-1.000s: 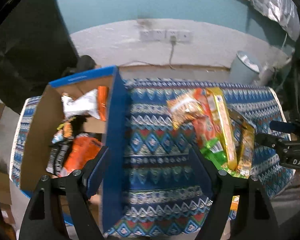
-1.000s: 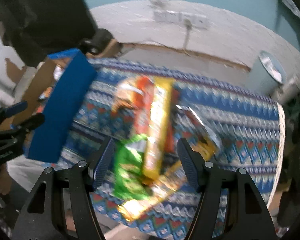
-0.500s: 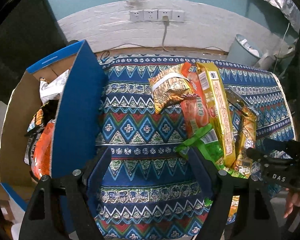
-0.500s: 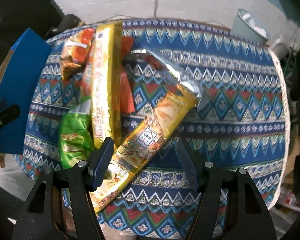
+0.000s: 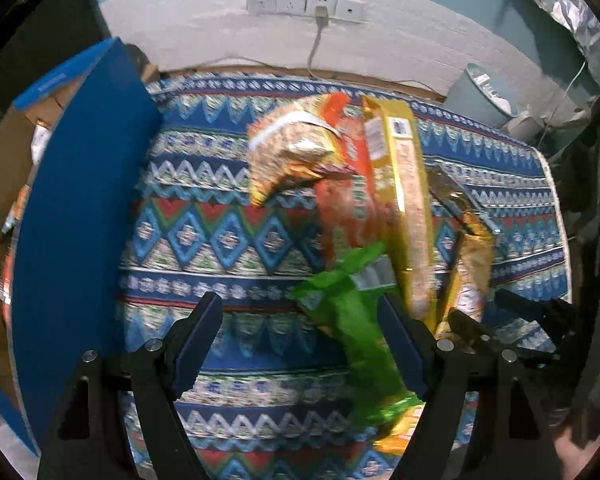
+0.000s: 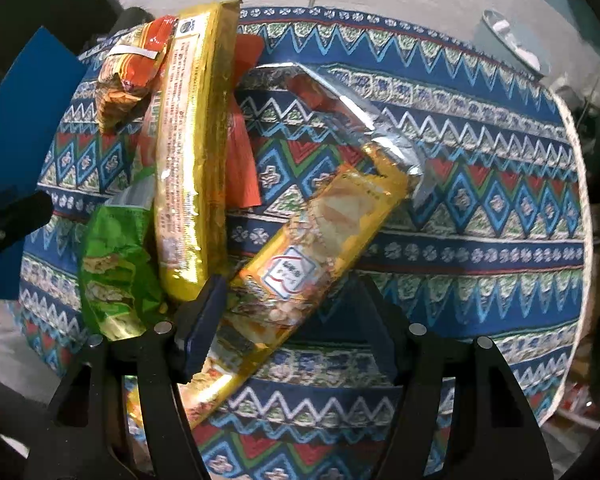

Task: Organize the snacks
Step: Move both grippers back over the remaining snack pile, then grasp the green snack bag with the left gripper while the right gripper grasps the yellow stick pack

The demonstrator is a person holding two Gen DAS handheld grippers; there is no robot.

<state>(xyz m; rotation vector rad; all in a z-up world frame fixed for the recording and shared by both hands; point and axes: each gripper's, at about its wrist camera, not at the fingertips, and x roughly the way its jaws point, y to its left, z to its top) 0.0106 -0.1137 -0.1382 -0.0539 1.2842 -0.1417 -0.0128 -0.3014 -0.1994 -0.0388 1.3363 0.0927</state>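
Several snack packs lie in a pile on the patterned tablecloth (image 5: 204, 236). In the left wrist view my left gripper (image 5: 300, 320) is open above the cloth, its right finger beside a green pack (image 5: 352, 320). A crumpled orange-gold bag (image 5: 292, 156), a long gold pack (image 5: 404, 200) and an orange-gold cracker pack (image 5: 472, 264) lie further on. In the right wrist view my right gripper (image 6: 292, 308) is open, its jaws on either side of the lower part of the cracker pack (image 6: 320, 248), not closed on it. The long gold pack (image 6: 192, 152) and the green pack (image 6: 112, 264) lie to its left.
A blue cardboard box (image 5: 76, 216) with snacks inside stands at the table's left side; its flap (image 6: 20, 116) also shows in the right wrist view. A grey bin (image 5: 480, 96) stands beyond the far right corner. Wall sockets (image 5: 304, 2) and a cable are behind the table.
Both grippers have moved closer to the snack pile. My right gripper has come down around the cracker pack. My left gripper has shifted right, toward the green pack.
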